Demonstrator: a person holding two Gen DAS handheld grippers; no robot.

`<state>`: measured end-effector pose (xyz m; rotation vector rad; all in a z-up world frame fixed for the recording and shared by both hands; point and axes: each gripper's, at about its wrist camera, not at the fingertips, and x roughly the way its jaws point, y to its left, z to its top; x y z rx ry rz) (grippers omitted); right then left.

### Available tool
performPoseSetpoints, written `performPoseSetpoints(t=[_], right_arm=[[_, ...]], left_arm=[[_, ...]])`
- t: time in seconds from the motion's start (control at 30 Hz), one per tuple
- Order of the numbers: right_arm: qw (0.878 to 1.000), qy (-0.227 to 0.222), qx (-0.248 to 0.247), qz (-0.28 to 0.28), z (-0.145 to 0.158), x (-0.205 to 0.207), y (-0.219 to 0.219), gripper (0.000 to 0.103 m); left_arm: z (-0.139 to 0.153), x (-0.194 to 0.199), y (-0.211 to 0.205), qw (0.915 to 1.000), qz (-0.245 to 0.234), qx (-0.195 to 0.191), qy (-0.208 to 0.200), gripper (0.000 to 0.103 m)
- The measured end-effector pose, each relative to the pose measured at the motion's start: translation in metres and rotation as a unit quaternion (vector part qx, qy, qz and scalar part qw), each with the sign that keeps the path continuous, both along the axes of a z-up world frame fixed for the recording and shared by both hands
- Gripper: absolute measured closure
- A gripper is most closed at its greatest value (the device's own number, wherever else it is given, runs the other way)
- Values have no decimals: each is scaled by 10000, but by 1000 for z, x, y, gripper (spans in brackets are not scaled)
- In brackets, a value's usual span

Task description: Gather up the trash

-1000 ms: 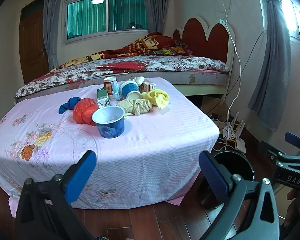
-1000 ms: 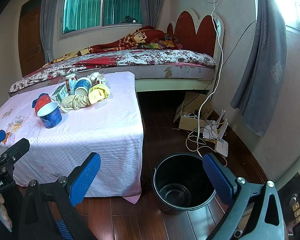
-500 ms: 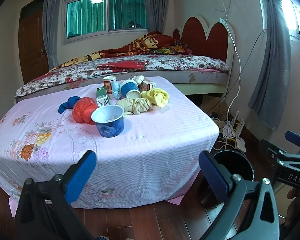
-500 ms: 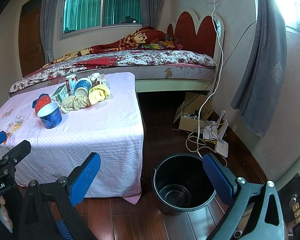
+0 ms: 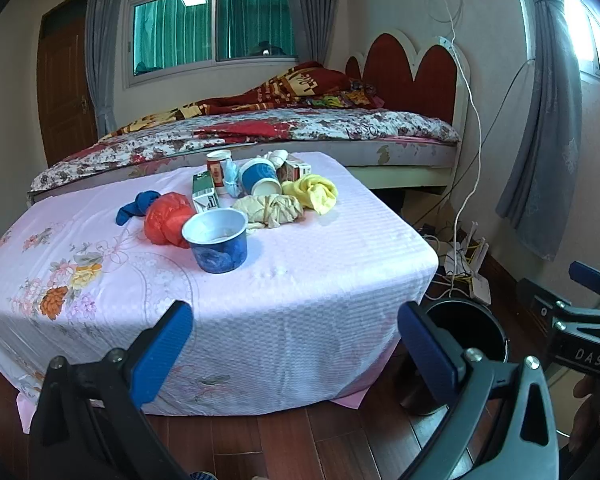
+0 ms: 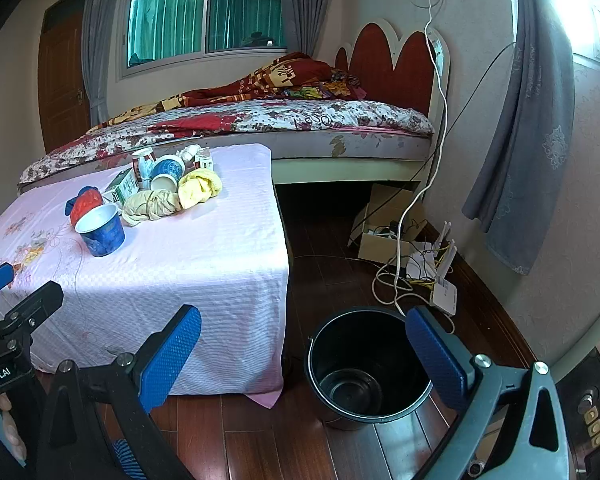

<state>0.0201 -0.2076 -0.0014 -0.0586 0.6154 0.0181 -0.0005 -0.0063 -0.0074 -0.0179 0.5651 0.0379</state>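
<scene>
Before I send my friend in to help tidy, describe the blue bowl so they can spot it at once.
Find the low table under a pink cloth at the foot of the bed. A pile of rubbish sits on it, and the blue bowl stands upright at the pile's near edge, beside a red bag. Unlike the smaller blue cup tipped on its side behind it, it is wide, silver-lined and open upward.

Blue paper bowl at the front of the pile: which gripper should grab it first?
Probably left. The left gripper, open, faces the blue paper bowl; the right gripper, also open, faces the black bucket.
</scene>
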Motion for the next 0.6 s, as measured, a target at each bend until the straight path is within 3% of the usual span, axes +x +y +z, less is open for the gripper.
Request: performPoseSetpoints(t=[0.6], right_arm=[[10000, 0, -22, 13, 0, 0, 3, 0]], left_arm=[[-1, 1, -2, 10000, -17, -6, 26, 1]])
